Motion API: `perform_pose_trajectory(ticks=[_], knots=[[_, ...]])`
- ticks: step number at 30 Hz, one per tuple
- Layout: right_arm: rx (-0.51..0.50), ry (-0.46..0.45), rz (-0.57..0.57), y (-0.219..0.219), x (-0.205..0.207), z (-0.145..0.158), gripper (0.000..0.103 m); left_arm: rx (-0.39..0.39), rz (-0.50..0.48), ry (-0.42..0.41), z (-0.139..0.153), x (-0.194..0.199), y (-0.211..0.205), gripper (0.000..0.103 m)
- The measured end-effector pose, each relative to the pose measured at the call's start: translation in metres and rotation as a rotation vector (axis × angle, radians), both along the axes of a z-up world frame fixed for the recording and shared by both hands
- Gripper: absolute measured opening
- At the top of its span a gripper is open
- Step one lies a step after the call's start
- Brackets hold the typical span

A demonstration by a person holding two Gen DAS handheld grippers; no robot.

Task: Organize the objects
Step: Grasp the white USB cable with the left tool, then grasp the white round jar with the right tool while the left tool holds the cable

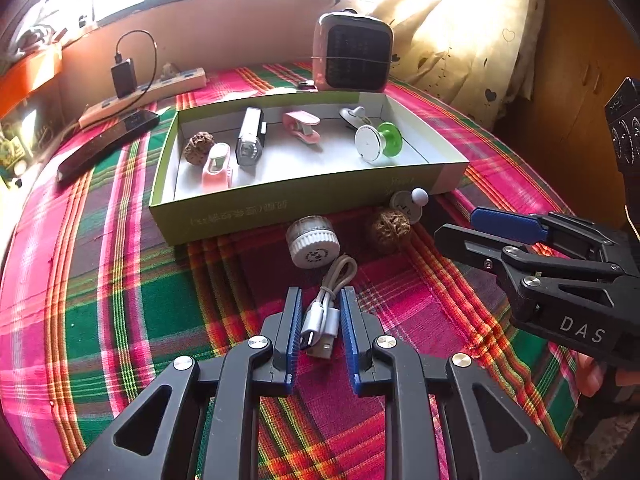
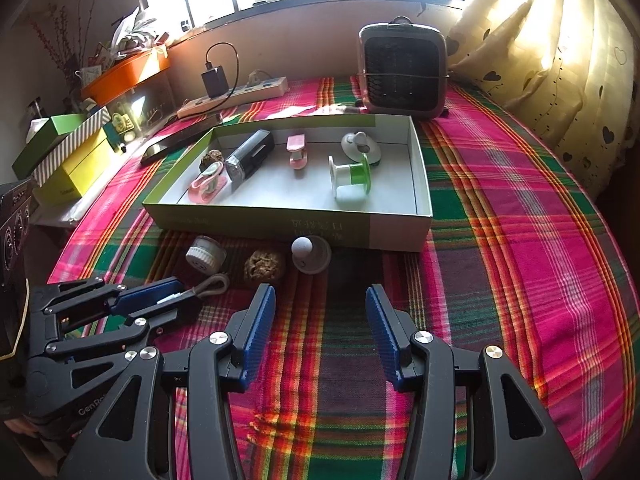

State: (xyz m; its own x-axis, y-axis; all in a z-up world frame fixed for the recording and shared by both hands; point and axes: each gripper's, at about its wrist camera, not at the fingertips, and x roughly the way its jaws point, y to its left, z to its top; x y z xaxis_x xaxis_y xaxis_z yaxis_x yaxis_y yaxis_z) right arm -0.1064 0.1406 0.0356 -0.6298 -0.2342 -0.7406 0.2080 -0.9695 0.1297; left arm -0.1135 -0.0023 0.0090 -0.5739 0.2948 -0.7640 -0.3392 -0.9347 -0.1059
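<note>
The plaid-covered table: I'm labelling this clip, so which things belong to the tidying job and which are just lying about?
Job:
- green cardboard tray
- bundled white USB cable, clamped in left gripper
- small white-capped jar
- brown wrinkled walnut
- white knobbed disc

Lying about:
- pink-framed fan heater
- beige power strip
- black phone

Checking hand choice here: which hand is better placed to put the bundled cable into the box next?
Left. Its gripper is shut on the cable, and the box lies just ahead. The right gripper is open and holds nothing.
</note>
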Motion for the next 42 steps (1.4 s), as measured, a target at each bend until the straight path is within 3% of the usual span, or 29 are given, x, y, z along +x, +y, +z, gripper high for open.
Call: perform_pose_trajectory(ticks=[14,42], knots=[[-0.054,0.002,0.087,-0.031,-0.002,0.002,0.049,0.039,0.101,-0.010,-0.001,0.009,-0.040,0.016],[0.044,0.004,0.162,-0.083,-0.029,-0.007,0.049,0.077,0.202,-0.004,-0.004,0.004,-0.082,0.016]])
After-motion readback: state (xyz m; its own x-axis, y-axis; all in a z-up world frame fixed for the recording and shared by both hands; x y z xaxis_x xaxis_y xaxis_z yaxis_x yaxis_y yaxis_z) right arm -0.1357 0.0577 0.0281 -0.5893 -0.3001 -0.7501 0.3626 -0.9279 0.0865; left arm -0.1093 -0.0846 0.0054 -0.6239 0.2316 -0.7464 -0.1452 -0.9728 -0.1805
